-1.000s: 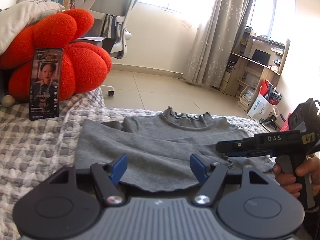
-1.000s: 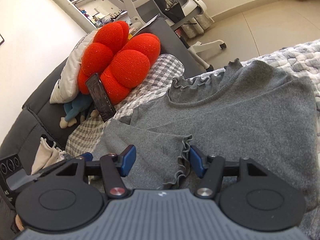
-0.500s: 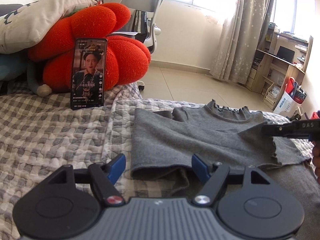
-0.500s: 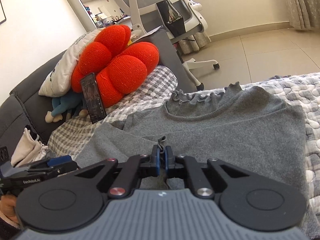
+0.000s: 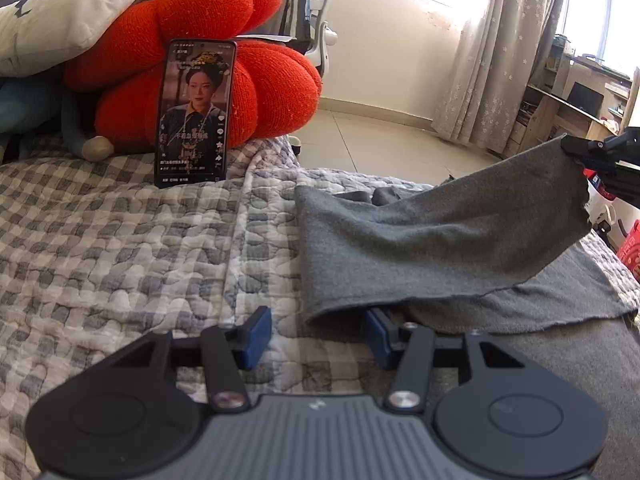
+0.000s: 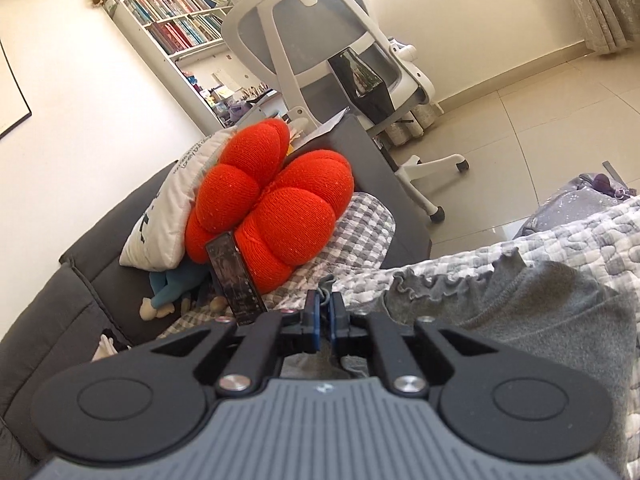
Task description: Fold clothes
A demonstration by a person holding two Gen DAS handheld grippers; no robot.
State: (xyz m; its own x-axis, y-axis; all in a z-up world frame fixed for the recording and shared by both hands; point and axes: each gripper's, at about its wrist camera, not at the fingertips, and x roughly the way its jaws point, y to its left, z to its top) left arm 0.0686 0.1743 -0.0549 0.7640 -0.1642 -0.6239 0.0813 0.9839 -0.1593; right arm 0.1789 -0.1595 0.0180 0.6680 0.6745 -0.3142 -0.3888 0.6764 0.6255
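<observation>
A grey sweater [image 5: 420,240] with a ruffled collar [image 6: 440,284] lies on the checked quilt [image 5: 140,248]. Its sleeve [image 5: 520,200] is lifted to the right, off the body of the sweater. My right gripper [image 6: 324,312] is shut on the ruffled sleeve cuff; in the left wrist view this right gripper [image 5: 576,152] shows at the far right, pinching the cuff up in the air. My left gripper [image 5: 316,336] is open low over the quilt, and its right finger sits under the sweater's folded left edge.
A phone [image 5: 194,112] with a lit screen leans on a red knot cushion [image 5: 248,64], with a white pillow [image 5: 80,8] behind. A white office chair [image 6: 340,52], a bookshelf [image 6: 180,20], tiled floor, curtains [image 5: 500,52] and a desk [image 5: 568,112] lie beyond the sofa.
My right gripper closed on the sleeve cuff and raised it up and to the right. My left gripper slid left to the sweater's folded side edge and stayed open.
</observation>
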